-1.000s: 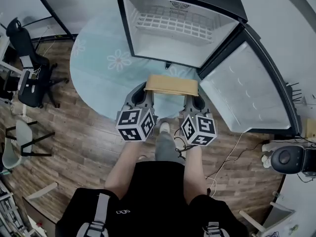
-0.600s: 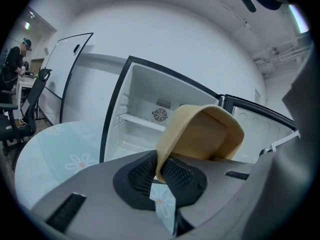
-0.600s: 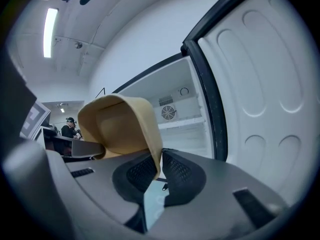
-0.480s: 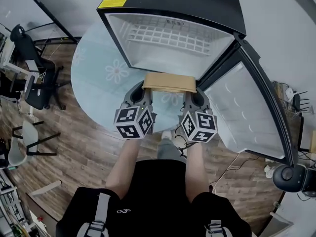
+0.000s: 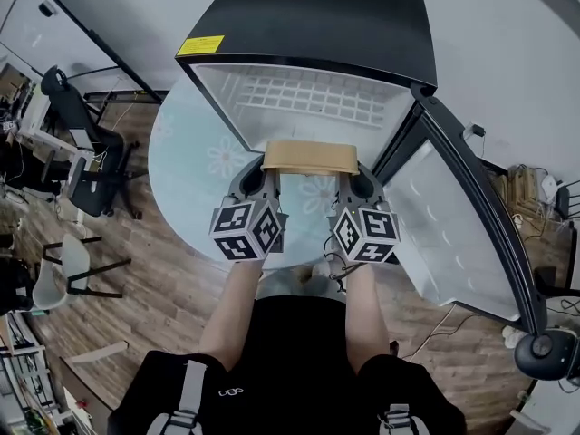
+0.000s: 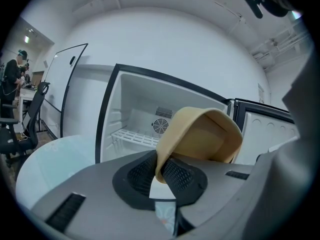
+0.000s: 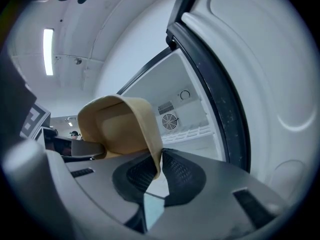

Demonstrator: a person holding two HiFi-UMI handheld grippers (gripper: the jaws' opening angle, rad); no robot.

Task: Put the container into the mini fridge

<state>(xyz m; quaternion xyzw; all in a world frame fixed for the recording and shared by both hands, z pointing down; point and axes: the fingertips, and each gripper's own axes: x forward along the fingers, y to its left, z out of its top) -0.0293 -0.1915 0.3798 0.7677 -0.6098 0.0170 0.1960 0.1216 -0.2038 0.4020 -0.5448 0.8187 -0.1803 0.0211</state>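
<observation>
- The container (image 5: 310, 157), a tan box with an open top, hangs in the air between the two grippers, just in front of the open mini fridge (image 5: 317, 21).
- The left gripper (image 6: 161, 170) has its jaws almost together and pinches the thin left end wall of the container.
- The right gripper (image 7: 160, 170) does the same on the right end wall, with only the wall between its pads.
- The long axis of the container runs from left to right, across the person's front and along the width of the fridge mouth. Each gripper holds one short end, so neither is nearer to it than the other.
- The inside of the fridge lies straight ahead of both grippers, beyond the container. In the head view the far long side of the container sits at the lower front edge of the opening.
- The white wire shelf (image 5: 313, 93) is deeper inside, and both gripper views show the fan grille on the back wall behind the container.
- The door (image 5: 453, 234) stands open on the right, close to the right gripper, while the left side is free.
- I judge that the next move is a straight push forward with both grippers level, and the right one must mind the door side of the frame.
</observation>
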